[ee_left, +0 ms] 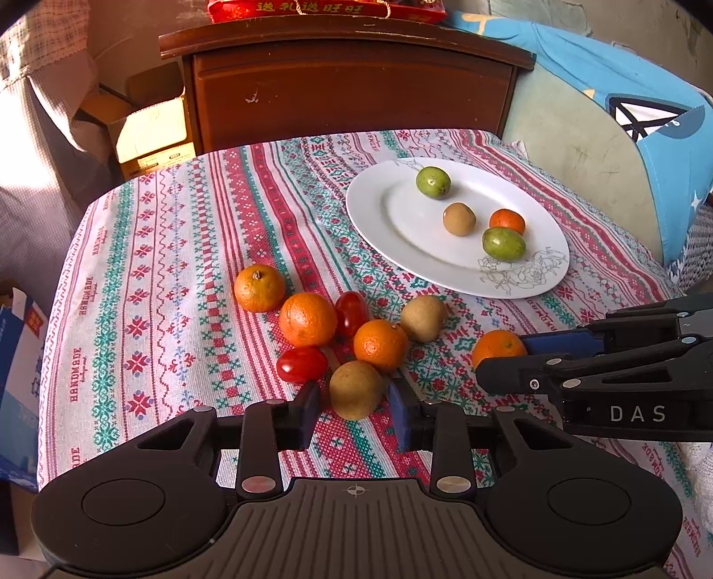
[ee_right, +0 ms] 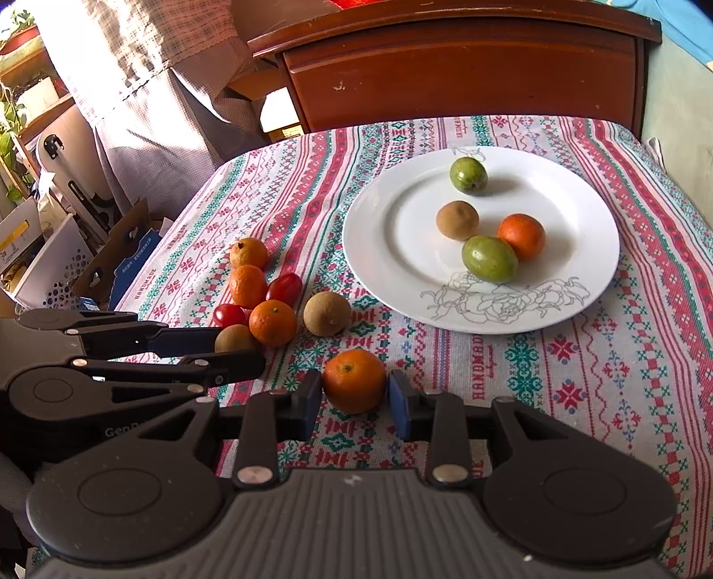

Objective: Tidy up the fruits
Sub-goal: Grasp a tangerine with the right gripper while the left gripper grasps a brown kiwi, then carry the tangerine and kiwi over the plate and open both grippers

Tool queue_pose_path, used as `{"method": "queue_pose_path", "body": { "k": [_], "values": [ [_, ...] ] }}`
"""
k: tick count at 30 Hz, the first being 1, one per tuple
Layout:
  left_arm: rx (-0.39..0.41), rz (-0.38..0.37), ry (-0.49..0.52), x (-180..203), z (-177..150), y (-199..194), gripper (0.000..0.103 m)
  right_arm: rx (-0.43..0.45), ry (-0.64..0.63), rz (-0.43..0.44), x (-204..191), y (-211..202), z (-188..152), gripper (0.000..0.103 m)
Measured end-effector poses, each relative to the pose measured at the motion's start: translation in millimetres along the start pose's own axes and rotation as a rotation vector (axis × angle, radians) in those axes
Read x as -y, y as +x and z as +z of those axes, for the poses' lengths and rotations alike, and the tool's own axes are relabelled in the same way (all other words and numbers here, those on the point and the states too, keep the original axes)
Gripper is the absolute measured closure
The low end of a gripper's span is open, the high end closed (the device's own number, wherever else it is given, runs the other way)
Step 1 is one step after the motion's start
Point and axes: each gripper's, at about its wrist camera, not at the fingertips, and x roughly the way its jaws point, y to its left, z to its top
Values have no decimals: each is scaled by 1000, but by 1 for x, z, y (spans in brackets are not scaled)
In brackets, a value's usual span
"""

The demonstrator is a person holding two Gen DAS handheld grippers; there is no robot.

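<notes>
- The left gripper [ee_left: 354,403] is seen low over the counter [ee_left: 187,249], its jaws drawn in close around a brown fruit [ee_left: 355,389]; whether the pads actually press on it cannot be told.
- The right gripper [ee_right: 355,396] is set around a lone orange [ee_right: 354,386], with the blue pads against its sides.
- "DAS" is read in pale letters on the right gripper's body in the left wrist view; "Gen" is partly read on the left gripper's body in the right wrist view.
- "HANDMADE" is repeated in red along the stripes of the patterned cloth [ee_right: 579,369].
- A white plate [ee_right: 392,267] with a line-drawn flower is seen further back on the cloth, carrying two green fruits, one brown fruit and one orange.
- A loose cluster of oranges, brown fruits and red tomatoes [ee_left: 302,364] lies on the cloth near the plate.
- A red box [ee_left: 325,9] with yellow Chinese characters sits on the wooden cabinet [ee_left: 352,89].
</notes>
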Motion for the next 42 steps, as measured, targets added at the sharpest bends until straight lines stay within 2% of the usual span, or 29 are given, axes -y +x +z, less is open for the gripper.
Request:
{"method": "queue_pose_path", "body": {
  "k": [7,14,18,33,42],
  "values": [
    [15,11,-9,2,-1,0,80,15,-15,-7,-2,0,-2,70],
    [9,15,-35,3,0,-2,80,25,-6,-2,-1,-2,-2,71],
    [15,8,-68,4,7,-8,80,61,-1,5,-2,-10,5,72],
    [159,-4,-137,12,65,-29,80,248,56,-35,18,-46,47,72],
    [191,-13,-119,23,101,-24,80,320,109,-85,40,-49,73,72]
  ]
}}
